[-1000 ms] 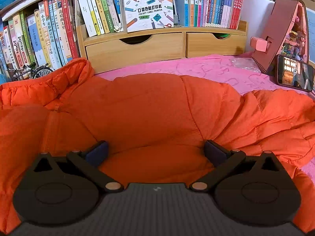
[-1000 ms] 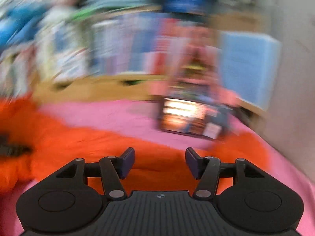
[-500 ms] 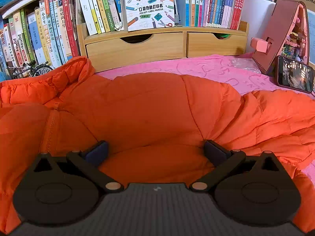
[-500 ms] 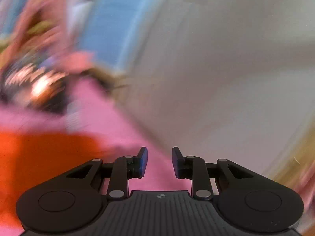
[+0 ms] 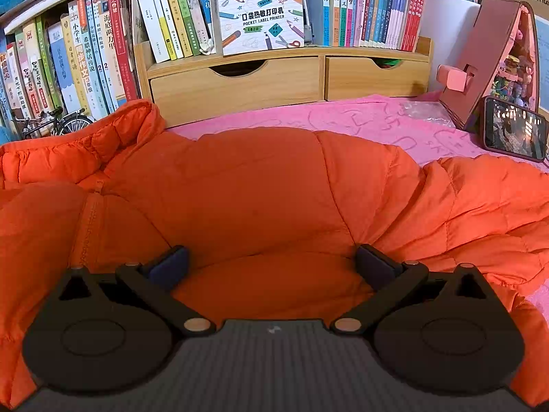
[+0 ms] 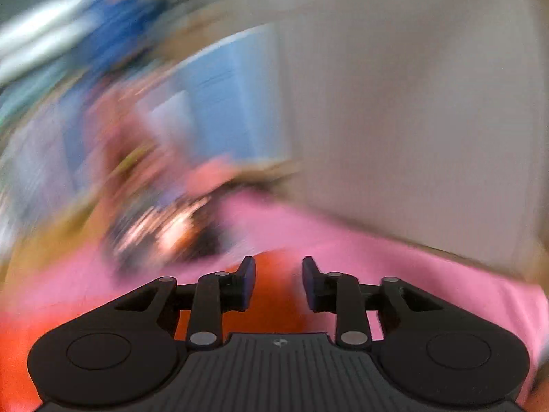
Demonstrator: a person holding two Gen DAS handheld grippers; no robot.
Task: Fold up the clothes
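Note:
An orange puffer jacket [image 5: 257, 185] lies spread over the pink cloth [image 5: 360, 116], collar at the left and a sleeve running off right. My left gripper [image 5: 271, 261] rests low on the jacket with its jaws wide open, a puffy fold bulging between the fingers without being pinched. The right wrist view is heavily blurred by motion. There my right gripper [image 6: 278, 269] hovers over the jacket's right end [image 6: 271, 305]; its jaws stand a little apart and are opening. Orange fabric shows behind the gap, and the pads grip nothing.
A wooden drawer unit [image 5: 240, 82] with rows of books [image 5: 85, 61] and a label printer box [image 5: 260, 17] closes off the back. A toy bicycle [image 5: 58, 125] stands at far left. A lit phone [image 5: 514, 134] leans on a pink cardboard house [image 5: 490, 55] at right. A pale wall [image 6: 411, 103] lies beyond.
The left gripper and the jacket under it stayed still. The right view swung right toward the wall and rolled; its jaws narrowed from wide apart to a small gap, then widened slightly.

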